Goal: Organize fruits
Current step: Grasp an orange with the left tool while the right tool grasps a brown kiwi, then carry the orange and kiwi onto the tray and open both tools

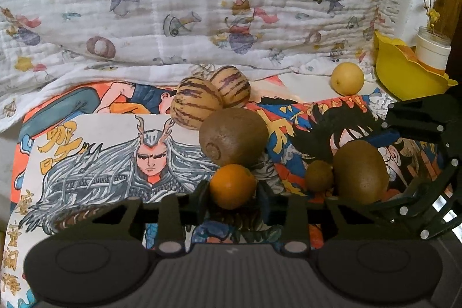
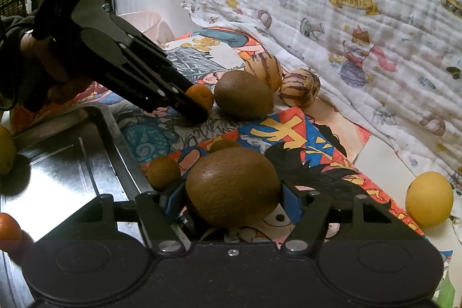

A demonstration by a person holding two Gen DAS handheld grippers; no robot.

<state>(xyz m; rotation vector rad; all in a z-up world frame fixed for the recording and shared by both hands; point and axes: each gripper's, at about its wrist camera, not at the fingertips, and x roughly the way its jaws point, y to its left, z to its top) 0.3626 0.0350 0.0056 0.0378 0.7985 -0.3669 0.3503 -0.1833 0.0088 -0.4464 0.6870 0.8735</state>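
My left gripper [image 1: 232, 189] is shut on a small orange [image 1: 232, 185], low over the printed cloth; it also shows in the right wrist view [image 2: 199, 101] with the orange [image 2: 202, 95]. My right gripper [image 2: 232, 192] is shut on a large brown kiwi [image 2: 232, 186], seen from the left too [image 1: 361, 175]. Another large kiwi [image 1: 233, 136] lies just beyond the orange. Two striped melons [image 1: 195, 103] [image 1: 231, 85] lie behind it. A small kiwi [image 1: 319, 175] sits beside the held one. A yellow fruit [image 1: 347, 78] lies far right.
A metal tray [image 2: 72, 163] lies at left, with an orange [image 2: 8, 230] and a yellow fruit [image 2: 5, 149] at its edges. A yellow bowl [image 1: 404, 71] and white jar [image 1: 433, 48] stand at far right. A quilted blanket [image 1: 202, 5] rises behind.
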